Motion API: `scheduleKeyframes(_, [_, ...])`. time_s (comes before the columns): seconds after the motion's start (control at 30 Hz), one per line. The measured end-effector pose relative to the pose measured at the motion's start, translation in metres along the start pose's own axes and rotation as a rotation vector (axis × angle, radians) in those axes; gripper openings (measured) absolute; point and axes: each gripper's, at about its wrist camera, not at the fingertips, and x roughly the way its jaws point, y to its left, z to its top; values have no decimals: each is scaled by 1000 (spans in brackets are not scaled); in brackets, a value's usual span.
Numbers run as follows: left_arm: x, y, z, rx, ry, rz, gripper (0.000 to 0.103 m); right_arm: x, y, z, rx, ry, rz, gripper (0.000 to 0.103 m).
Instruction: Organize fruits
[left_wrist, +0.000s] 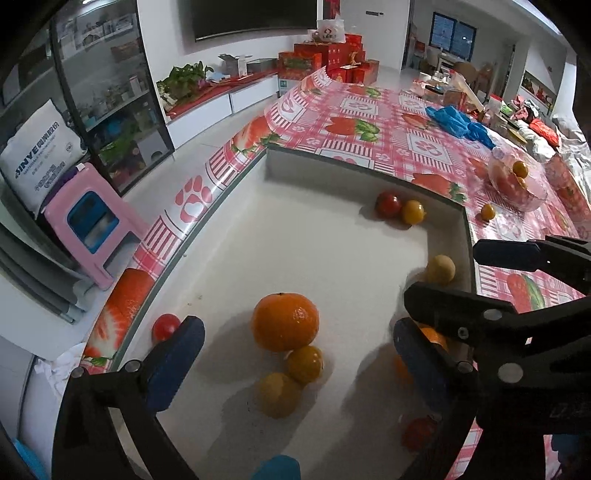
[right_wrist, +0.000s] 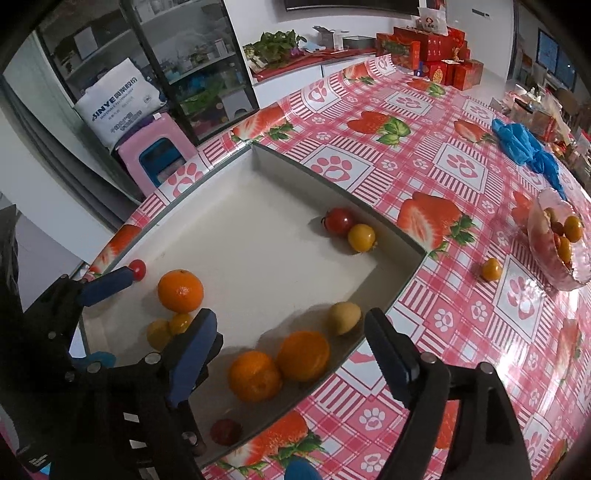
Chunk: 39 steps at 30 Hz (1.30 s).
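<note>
A white shallow tray (left_wrist: 280, 162) (right_wrist: 266, 162) on the table holds several fruits. My left gripper (left_wrist: 291, 362) is open over a large orange (left_wrist: 285, 321) (right_wrist: 180, 290) and two small yellow-orange fruits (left_wrist: 304, 363). My right gripper (right_wrist: 291, 350) is open and empty above two oranges (right_wrist: 303, 355) (right_wrist: 254, 376) at the tray's right wall, with a pale yellow fruit (right_wrist: 344, 316) just beyond. A red tomato (right_wrist: 339, 220) and yellow tomato (right_wrist: 361, 237) lie in the far corner. My right gripper also shows in the left wrist view (left_wrist: 454, 273).
A pink glass bowl (right_wrist: 535, 225) (left_wrist: 532, 199) with small fruits stands on the strawberry tablecloth to the right; one loose orange tomato (right_wrist: 491, 269) (left_wrist: 487, 212) lies beside it. A blue bag (right_wrist: 524, 146) lies farther back. A pink stool (left_wrist: 88, 221) stands left of the table.
</note>
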Motion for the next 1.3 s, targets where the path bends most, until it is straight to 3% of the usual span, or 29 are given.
scheduleKeyframes(0.07, [-2,-2,0,6,5,12,103,-2,2,-1,-9,2,-15,94])
scheduleKeyframes(0.23, [-8,-6,-5,21,18,31,103,-8,5,-4,-21,9,-30,95])
scheduleKeyframes(0.3, [-11,-7,-7,16,18,17,103,-11,7,-6,-34,10,-42,103])
scheduleKeyframes(0.4, [-18,-7,-9,12,13,19,103,-18,11,-9,-62,-5,-66,103])
scheduleKeyframes(0.53, [-25,-12,-12,42,19,94,103,-26,15,-12,-80,-1,-67,103])
scheduleKeyframes(0.77, [-41,-15,-23,43,44,62,103,-38,21,-26,-75,11,-46,103])
scheduleKeyframes(0.93, [-52,-18,-37,28,52,85,103,-44,25,-41,-73,11,-40,103])
scheduleKeyframes(1.3, [-73,-25,-70,-57,23,126,103,-43,4,-82,66,58,-89,103])
